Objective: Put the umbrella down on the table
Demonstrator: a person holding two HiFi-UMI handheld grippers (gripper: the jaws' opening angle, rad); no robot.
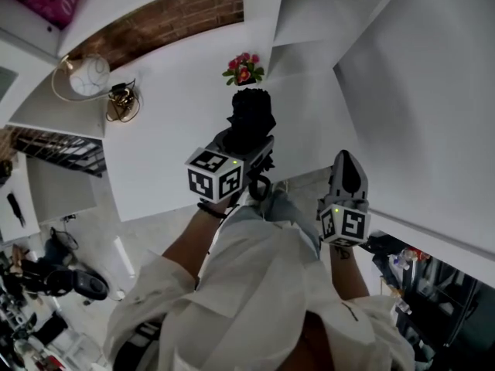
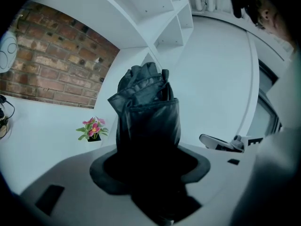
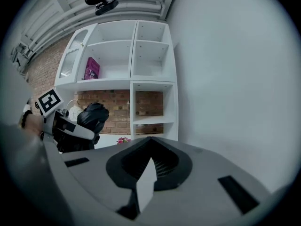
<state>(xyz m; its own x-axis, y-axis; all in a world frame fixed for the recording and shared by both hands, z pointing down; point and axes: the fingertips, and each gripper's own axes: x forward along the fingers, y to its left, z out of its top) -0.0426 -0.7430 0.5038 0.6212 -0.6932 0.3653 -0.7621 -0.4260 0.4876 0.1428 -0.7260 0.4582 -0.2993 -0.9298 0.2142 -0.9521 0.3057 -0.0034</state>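
No writing can be read: the pink box (image 3: 91, 68) on the white shelves (image 3: 150, 55) carries print too small to make out, and each gripper's cube shows only black-and-white square markers. The left gripper (image 1: 246, 141) reaches forward, tilted slightly down, its tongs clamped round the folded black umbrella (image 1: 251, 113), which is held over the white table (image 1: 178, 99), just near of a small pot of pink flowers (image 1: 244, 69). The right gripper (image 1: 346, 161) hangs to the right, tongs closed together and empty. The umbrella's lower end is hidden inside the left jaws
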